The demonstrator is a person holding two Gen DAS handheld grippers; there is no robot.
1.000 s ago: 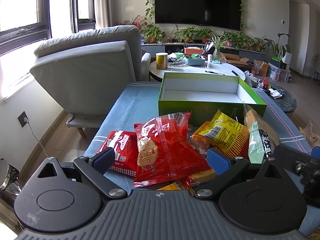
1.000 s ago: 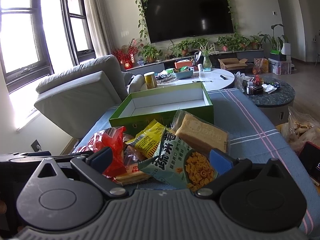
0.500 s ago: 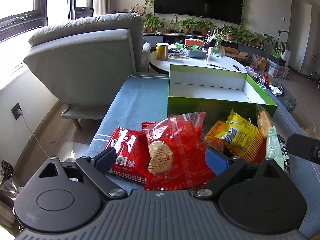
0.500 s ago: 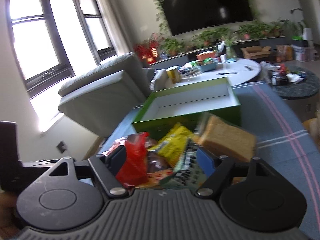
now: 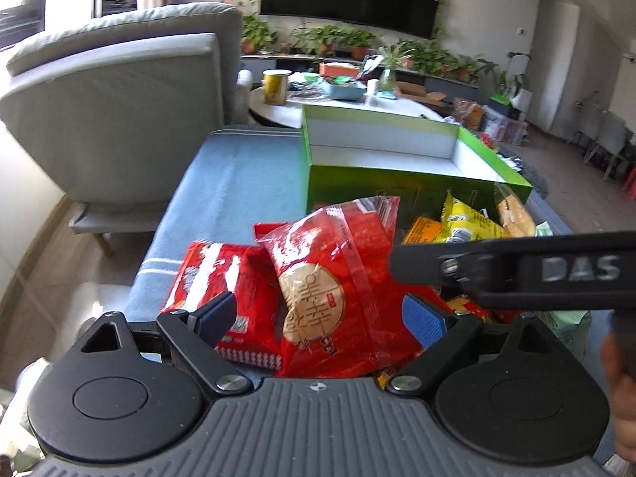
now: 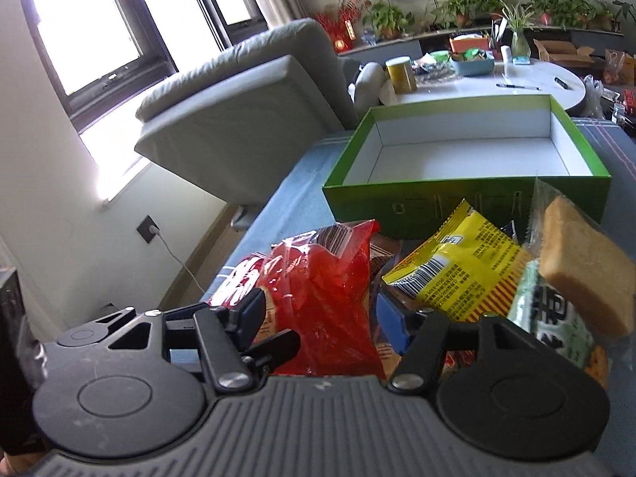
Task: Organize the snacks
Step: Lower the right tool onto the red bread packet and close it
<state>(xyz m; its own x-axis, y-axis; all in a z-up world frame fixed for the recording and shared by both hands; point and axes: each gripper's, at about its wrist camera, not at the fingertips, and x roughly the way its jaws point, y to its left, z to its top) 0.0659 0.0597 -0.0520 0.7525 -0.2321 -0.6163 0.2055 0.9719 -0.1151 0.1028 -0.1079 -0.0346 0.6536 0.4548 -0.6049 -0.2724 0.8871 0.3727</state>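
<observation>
A pile of snack packets lies on the blue cloth in front of an open, empty green box (image 5: pixel 417 159) (image 6: pixel 469 159). My left gripper (image 5: pixel 322 318) is open, its blue pads either side of a clear red cake packet (image 5: pixel 334 278), with a red packet (image 5: pixel 222 278) to the left. My right gripper (image 6: pixel 322 314) is open around the same red cake packet (image 6: pixel 322 290). A yellow packet (image 6: pixel 465 270), a bread slice in clear wrap (image 6: pixel 584 262) and a green packet (image 6: pixel 556 314) lie to its right. The right gripper's body (image 5: pixel 516 274) crosses the left wrist view.
A grey armchair (image 5: pixel 119 111) stands left of the cloth-covered table (image 5: pixel 238 183). A white round table (image 6: pixel 497 87) with a yellow tin (image 6: pixel 401 75) and clutter sits behind the box. Plants and a TV line the far wall. A wall socket (image 6: pixel 149 228) with a cable is low left.
Both grippers have moved in on the pile. The right gripper swung left, from the green and bread packets over to the red cake packet, and now crosses the left wrist view.
</observation>
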